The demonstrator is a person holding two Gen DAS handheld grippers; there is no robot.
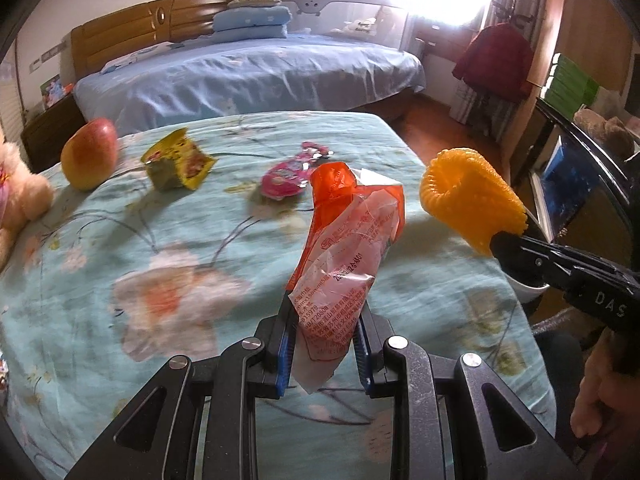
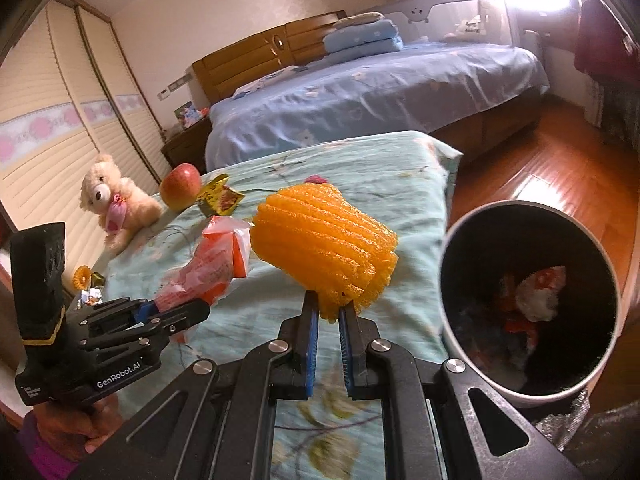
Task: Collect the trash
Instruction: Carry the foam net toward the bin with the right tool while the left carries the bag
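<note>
We held two tongs over a desk (image 1: 120,240) with a blue-green flowery cloth on it. Our left tongs (image 1: 324,344) were clenched on a crinkly orange and clear wrapper (image 1: 344,248), and the wrapper stuck up in the air between the blue pads. Our right tongs (image 2: 328,320) were squeezed tight on the bottom edge of a puffy orange foam net (image 2: 324,256), the kind that goes around fruit. The net was up in the air too, just beside the wrapper. A round trash bin (image 2: 452,320) stood close by on the right side of the desk, low down by the floor, and we saw some red and white scraps inside it. More things lay on the desk, farther away: a yellow snack packet (image 1: 180,160), a pink packet (image 1: 288,176) and a red and yellow apple (image 1: 90,154). A fluffy teddy bear (image 2: 112,200) sat at the far left end. Behind the desk was a big bed (image 1: 248,76) with a blue cover.
</note>
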